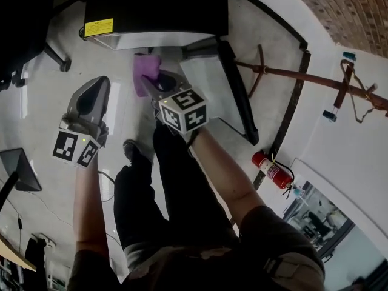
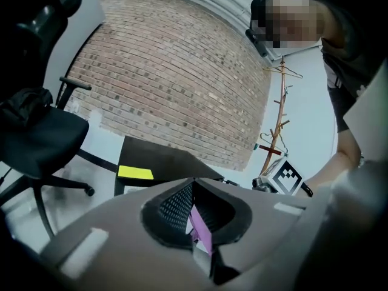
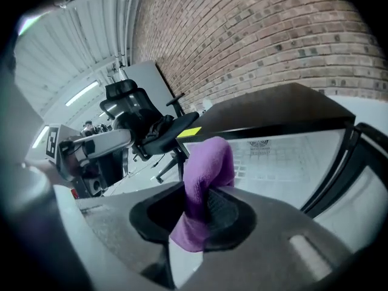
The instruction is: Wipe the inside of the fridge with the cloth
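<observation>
In the head view, a pale glossy floor spreads below. A curved red-brick wall shows at the upper right, with a brown wooden coat stand and a red fire extinguisher near it. A small black fridge with a yellow sticker stands on the floor, and its black door is swung open to the right. The soft purple cloth hangs bunched just in front of the open fridge, pinched in the right gripper. The left gripper hovers to the left, apart from the fridge, with its jaws drawn together.

In the left gripper view, the black ribbed pads meet at the tip with nothing clamped. A thin purple-and-white sliver shows low in the slit, and I cannot tell what it is. Beyond the jaws lie the fridge top, the brick wall and a black office chair at the left.

In the right gripper view, the jaws are clamped on the cloth. It rises above the pads as a rounded, fuzzy hump and droops below them. Behind it is the fridge's pale, gridded interior.
</observation>
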A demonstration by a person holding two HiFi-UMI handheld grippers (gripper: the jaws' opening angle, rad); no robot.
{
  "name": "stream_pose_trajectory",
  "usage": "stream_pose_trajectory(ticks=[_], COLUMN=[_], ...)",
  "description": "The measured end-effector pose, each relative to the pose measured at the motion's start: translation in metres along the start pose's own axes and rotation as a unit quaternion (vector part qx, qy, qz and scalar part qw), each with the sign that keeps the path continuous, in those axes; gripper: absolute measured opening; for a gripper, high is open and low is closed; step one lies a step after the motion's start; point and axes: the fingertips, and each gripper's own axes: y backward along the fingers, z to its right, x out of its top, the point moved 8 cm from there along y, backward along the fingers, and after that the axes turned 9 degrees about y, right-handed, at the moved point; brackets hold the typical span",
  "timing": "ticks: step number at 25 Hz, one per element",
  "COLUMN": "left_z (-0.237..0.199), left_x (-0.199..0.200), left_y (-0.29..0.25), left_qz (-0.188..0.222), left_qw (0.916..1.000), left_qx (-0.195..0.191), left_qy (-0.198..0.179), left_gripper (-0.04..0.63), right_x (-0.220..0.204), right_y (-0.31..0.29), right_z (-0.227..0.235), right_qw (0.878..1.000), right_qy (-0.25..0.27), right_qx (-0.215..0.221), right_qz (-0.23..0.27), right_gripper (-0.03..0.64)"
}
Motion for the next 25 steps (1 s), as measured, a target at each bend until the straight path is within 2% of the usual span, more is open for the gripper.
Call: stream_pose_trajectory(ticks=[7, 15, 19, 25], left_z=[-0.071, -0.132, -0.154, -0.181], left_x=[-0.053, -0.087, -0.096, -0.092], left_y=[-0.014, -0.038, -0.054, -0.064], left_qz=[0.014, 0.053, 0.071, 0.112], left_qw=[0.9999, 0.9985, 0.9967, 0.9897], left_qx=[-0.001, -0.007, -0.017, -0.022], left_qy=[-0.005, -0.015, -0.037, -0.086], left_gripper=[0.017, 0.017, 0.017, 0.017], right_x=[-0.024, -0.015, -0.002, 0.018], right_y=[-0.072, -0.147, -0.178, -0.214], right_z=[0.029, 0.064, 0.071, 0.063], right_qw=[0.999, 0.991, 0.982, 0.960], right_qy=[0.029, 0.054, 0.059, 0.139], right_qx=[-0.001, 0.027, 0.047, 0.056], right_qz=[0.037, 0.116, 0.173, 0.236], right_gripper=[0.074, 0.074, 0.074, 0.074])
